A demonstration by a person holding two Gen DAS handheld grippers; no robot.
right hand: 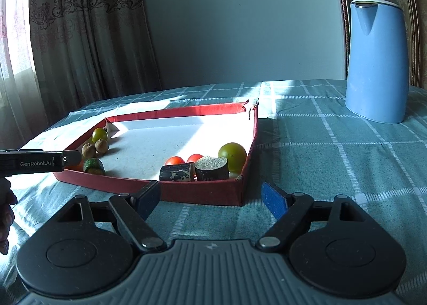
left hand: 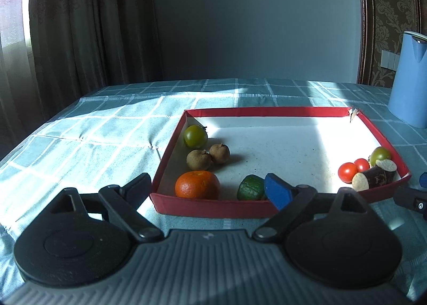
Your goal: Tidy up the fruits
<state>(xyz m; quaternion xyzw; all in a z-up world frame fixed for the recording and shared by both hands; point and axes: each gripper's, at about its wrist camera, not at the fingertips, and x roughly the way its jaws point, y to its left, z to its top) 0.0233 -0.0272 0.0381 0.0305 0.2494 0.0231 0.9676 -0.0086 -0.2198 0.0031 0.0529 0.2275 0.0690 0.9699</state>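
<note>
A shallow red cardboard tray (left hand: 208, 207) with a white floor lies on the teal checked counter (left hand: 80, 131). At centre-left of the left wrist frame an orange mandarin (left hand: 197, 184), two brown longans (left hand: 198, 159), a green tomato (left hand: 195, 136) and a dark green wrinkled fruit (left hand: 250, 188) sit along the tray's edge. Two red cherry tomatoes (left hand: 347, 172) and dark sugarcane pieces (left hand: 373, 178) cluster at lower right. The left tool (left hand: 210, 187) and the right tool (right hand: 210, 196) are both spread wide, holding nothing. A blue plastic jug (right hand: 377, 64) stands upper right.

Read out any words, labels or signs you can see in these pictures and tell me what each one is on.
"GenRobot.AI": white lettering on the side of the black left tool body, right wrist view.
Small white circular symbol beside it, and on the right tool in the left wrist view: a mark, not text.
Nothing readable on the blue kettle or red tray.
</note>
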